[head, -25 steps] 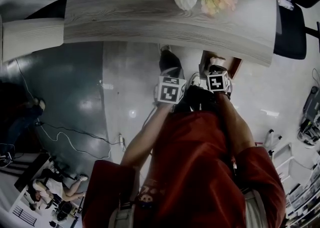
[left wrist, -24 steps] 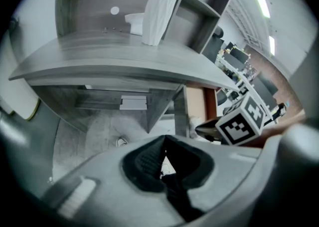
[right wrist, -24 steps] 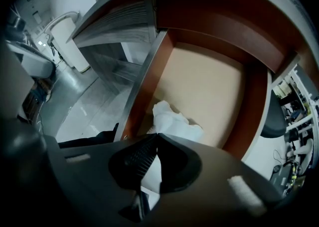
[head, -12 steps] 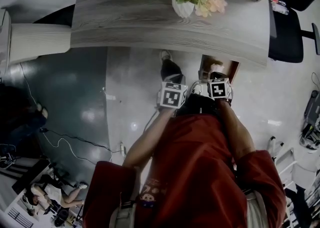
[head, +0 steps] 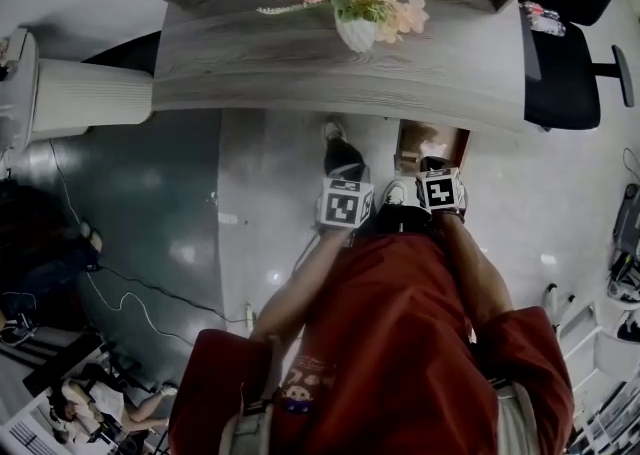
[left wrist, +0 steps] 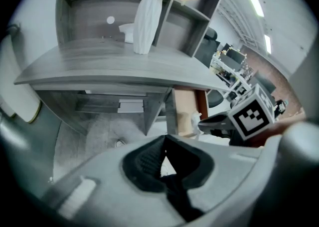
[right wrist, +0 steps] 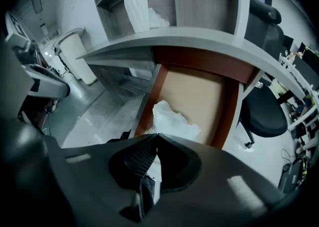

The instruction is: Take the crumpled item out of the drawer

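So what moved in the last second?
Both the left gripper and the right gripper slid slightly toward the person in the head view. Nothing was grabbed or let go. The crumpled white item stayed in the open brown wooden drawer; the grey wooden desk stayed put.

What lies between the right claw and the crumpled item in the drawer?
Nothing shows between them. In the right gripper view, the crumpled item lies in the open drawer, directly beyond the tips of the right claw.
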A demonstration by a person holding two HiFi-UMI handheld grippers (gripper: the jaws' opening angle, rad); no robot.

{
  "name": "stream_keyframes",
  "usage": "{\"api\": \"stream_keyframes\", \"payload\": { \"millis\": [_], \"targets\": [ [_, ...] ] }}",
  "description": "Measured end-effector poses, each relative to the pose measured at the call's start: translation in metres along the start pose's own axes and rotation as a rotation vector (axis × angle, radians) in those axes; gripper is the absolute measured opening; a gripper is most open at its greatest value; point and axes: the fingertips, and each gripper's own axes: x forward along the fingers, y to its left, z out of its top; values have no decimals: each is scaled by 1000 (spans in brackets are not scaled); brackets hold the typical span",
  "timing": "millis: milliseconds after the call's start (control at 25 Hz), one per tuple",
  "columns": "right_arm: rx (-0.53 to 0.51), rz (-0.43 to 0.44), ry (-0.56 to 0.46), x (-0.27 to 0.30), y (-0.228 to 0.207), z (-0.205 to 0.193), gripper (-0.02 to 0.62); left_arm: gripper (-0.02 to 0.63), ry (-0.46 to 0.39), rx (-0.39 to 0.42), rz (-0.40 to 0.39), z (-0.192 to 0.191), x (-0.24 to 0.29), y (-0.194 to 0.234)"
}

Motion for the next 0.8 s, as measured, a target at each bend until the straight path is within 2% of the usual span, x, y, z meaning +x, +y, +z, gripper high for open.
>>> {"api": "stream_keyframes", "payload": {
  "millis": [320, 480, 800],
  "targets": [
    [-40, 7, -73, -22, -3, 7, 2, -2, -21, 6, 9, 2, -3, -8],
    [-16, 15, -79, -46, -4, 7, 3, -2, -36, 12, 11, 6, -5, -15],
    [10, 23, -164, -85, -11, 18, 2, -2, -69, 34, 13, 18, -11, -32]
  ]
}}
